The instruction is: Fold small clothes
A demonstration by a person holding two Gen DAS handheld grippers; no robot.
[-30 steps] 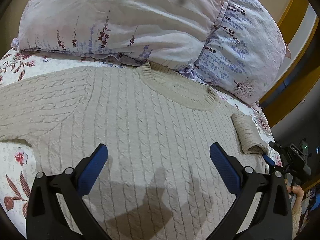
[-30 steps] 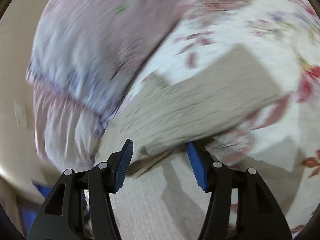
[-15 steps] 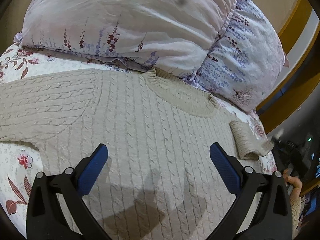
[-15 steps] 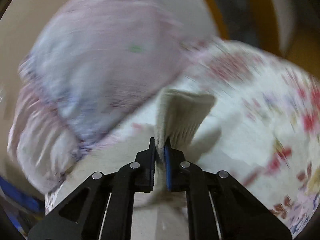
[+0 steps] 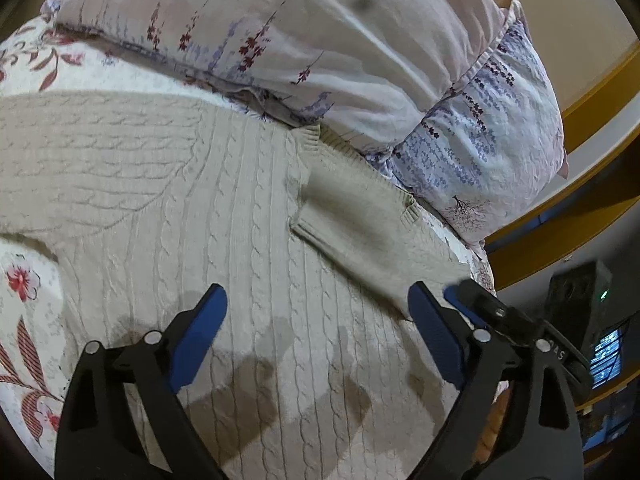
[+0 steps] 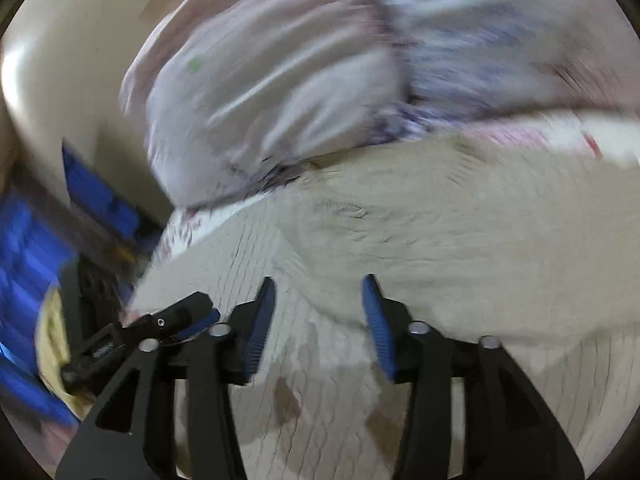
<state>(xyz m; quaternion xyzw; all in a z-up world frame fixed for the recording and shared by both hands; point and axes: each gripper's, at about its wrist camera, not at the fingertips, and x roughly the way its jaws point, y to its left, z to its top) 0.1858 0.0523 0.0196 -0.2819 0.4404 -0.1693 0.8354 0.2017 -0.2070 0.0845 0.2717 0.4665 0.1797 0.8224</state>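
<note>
The flowered bedsheet (image 5: 24, 292) carries everything, with two floral pillows (image 5: 320, 40) stacked at its head edge. A beige cable-knit sweater (image 5: 160, 200) lies flat across it, one sleeve (image 5: 360, 236) folded over the chest below the collar. My left gripper (image 5: 316, 340) hovers above the sweater, jaws wide but closing on nothing. My right gripper (image 6: 318, 320) is opening, empty, over the knit.

A bed is covered with a white sheet with red flowers (image 5: 24, 280). Two big soft pillows with purple flower prints (image 5: 480, 152) are piled at its head. A plain cream wall (image 5: 576, 12) and a yellow wooden frame (image 5: 600, 92) are seen behind.
</note>
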